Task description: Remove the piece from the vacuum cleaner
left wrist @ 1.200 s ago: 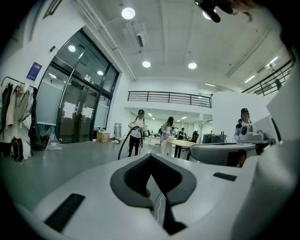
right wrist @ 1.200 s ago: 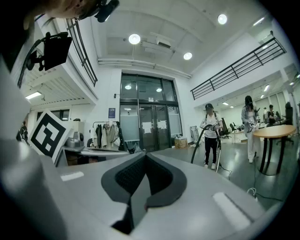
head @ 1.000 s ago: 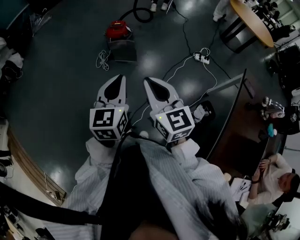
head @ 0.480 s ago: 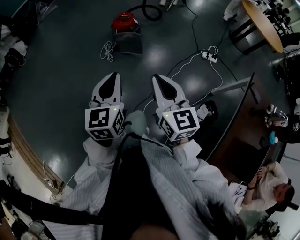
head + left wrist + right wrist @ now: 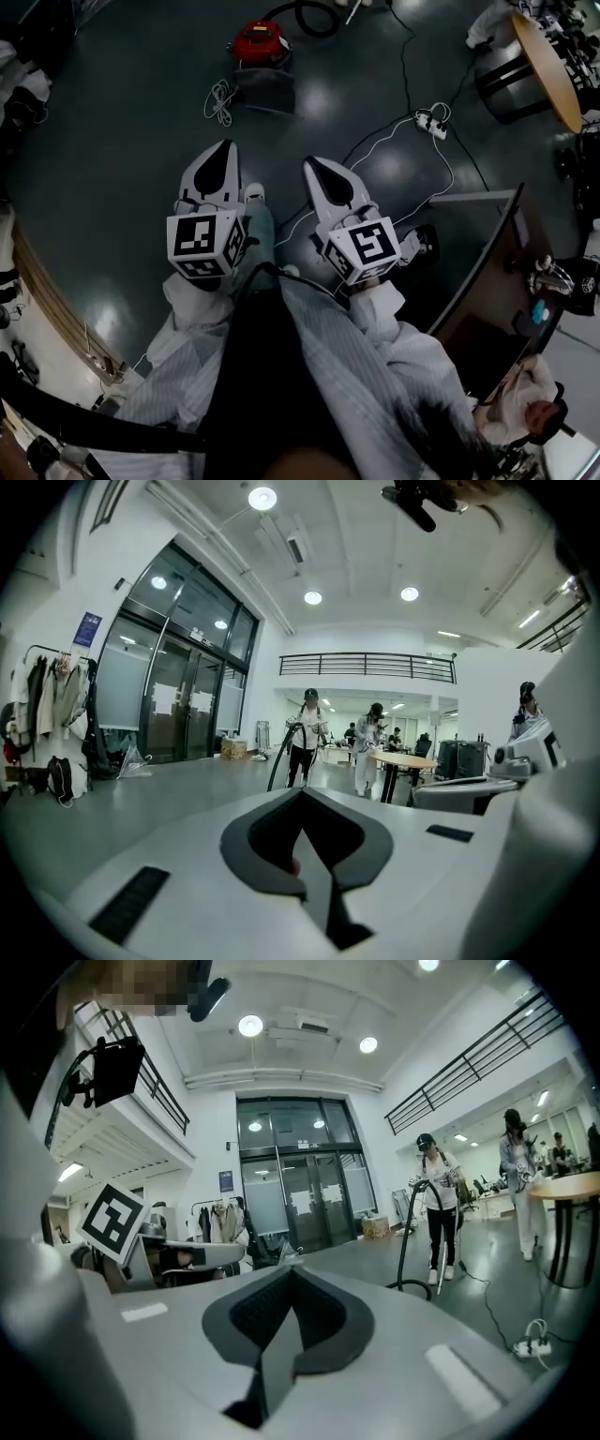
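Standing well back from the vacuum cleaner (image 5: 258,42)

The person is holding the left gripper (image 5: 223,156) and right gripper (image 5: 320,174) clenched on nothing, while the red vacuum cleaner is sitting on the floor (image 5: 122,141) straight ahead, well apart, slightly nearer the left gripper.

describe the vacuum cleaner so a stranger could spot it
On the dark glossy floor, look near the top edge of the head view. The vacuum cleaner sits there, a black hose curling off it and a coiled white cord beside it. It is the only bright red thing there.
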The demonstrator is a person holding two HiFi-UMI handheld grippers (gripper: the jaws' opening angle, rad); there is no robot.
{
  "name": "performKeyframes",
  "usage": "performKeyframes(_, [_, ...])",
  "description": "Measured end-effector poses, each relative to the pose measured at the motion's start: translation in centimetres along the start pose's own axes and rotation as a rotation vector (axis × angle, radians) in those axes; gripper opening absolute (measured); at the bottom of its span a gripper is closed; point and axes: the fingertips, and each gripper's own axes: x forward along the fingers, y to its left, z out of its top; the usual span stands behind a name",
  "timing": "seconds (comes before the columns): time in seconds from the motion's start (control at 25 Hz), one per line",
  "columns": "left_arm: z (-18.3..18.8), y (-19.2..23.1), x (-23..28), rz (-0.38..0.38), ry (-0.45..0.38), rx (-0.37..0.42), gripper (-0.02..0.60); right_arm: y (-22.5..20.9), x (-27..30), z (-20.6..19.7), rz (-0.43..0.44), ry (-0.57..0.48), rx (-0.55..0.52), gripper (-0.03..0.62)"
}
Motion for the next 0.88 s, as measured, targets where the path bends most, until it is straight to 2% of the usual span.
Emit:
performKeyframes(0.2, [2.2,6.5,9.4,-0.022,0.041,0.063,0.003,-4.3,10.7,1.4,0.046,0.034,-0.001,0.002])
performKeyframes(0.32, [3.1,10.1,14.7,-0.048,0.078,0.083,0.003,-7.1,16.6,2.3,0.024,0.046,0.005,0.002])
performKeyframes(0.52, [3.7,13.6,23.3,-0.090,0.120,0.092,0.003,-12.0,24.9,3.3,-0.013,0.066,0.025,0.002])
performKeyframes(0.72, [2.4,15.6,32.7,-0.131,0.196,0.099,0.003,-18.5,32.5,1.1,-0.012,0.196,-0.021,0.002])
performKeyframes(0.88, [0.3,18.2,40.7,-0.140,0.267,0.076,0.003,-23.6,38.8,-1.7,0.030,0.294,-0.028,0.003])
